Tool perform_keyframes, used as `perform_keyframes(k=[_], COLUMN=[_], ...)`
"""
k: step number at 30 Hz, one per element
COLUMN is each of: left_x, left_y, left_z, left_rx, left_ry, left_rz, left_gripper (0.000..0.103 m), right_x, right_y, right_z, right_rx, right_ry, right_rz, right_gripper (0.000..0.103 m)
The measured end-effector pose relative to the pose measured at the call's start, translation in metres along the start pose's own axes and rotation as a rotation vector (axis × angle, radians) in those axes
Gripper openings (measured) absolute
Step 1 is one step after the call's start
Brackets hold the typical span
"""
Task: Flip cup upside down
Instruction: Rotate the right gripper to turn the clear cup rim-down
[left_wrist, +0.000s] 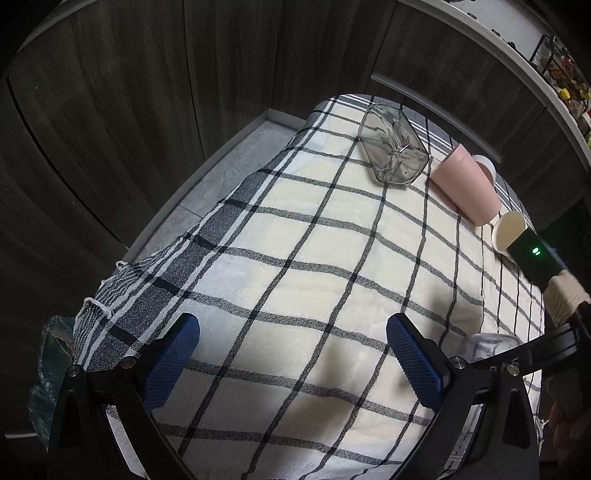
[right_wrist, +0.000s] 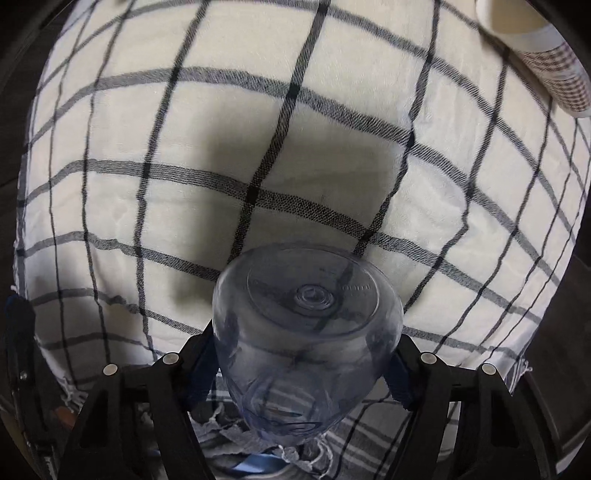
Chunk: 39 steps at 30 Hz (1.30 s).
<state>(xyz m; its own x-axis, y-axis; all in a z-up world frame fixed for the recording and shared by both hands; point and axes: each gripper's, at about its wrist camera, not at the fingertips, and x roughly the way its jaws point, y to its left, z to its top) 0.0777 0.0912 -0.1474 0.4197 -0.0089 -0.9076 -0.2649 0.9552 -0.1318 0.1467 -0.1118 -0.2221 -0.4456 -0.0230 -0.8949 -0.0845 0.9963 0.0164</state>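
Note:
My right gripper is shut on a clear plastic cup. The cup's round base faces the camera and its mouth points back toward me. It hangs above a checked cloth. In the left wrist view part of the clear cup shows at the right, behind the right gripper's black frame. My left gripper is open and empty above the cloth, with blue pads wide apart.
A grey glass tumbler and a pink mug lie on their sides at the far end of the cloth. A paper cup lies beside them; it also shows in the right wrist view. Dark wood panels surround the table.

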Motion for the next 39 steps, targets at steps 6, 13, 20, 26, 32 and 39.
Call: perform_keyframes(k=[6, 13, 20, 26, 32, 39], left_x=[-0.012, -0.014, -0.010, 0.002, 0.012, 0.014], left_y=[-0.002, 0.002, 0.000, 0.000, -0.003, -0.004], left_z=[0.000, 0.004, 0.015, 0.016, 0.013, 0.012], left_rx=[-0.005, -0.017, -0.004, -0.002, 0.018, 0.022], left_ry=[-0.054, -0.100, -0.185, -0.200, -0.172, -0.166], left_rz=[-0.002, 0.021, 0.069, 0.082, 0.081, 0.077], left_gripper=[0.103, 0.103, 0.103, 0.103, 0.103, 0.103], right_x=[-0.036, -0.087, -0.094, -0.083, -0.069, -0.068], right_y=[0.001, -0.011, -0.015, -0.012, -0.006, 0.000], right_z=[-0.022, -0.054, -0.040, -0.031, -0.023, -0.022], right_rx=[-0.010, 0.029, 0.095, 0.121, 0.122, 0.112], right_ry=[-0.182, -0.566, -0.922, -1.059, -1.072, -1.073], right_rz=[0.023, 0.061, 0.004, -0.047, -0.102, -0.136], right_gripper=[0.074, 0.074, 0.074, 0.074, 0.074, 0.074])
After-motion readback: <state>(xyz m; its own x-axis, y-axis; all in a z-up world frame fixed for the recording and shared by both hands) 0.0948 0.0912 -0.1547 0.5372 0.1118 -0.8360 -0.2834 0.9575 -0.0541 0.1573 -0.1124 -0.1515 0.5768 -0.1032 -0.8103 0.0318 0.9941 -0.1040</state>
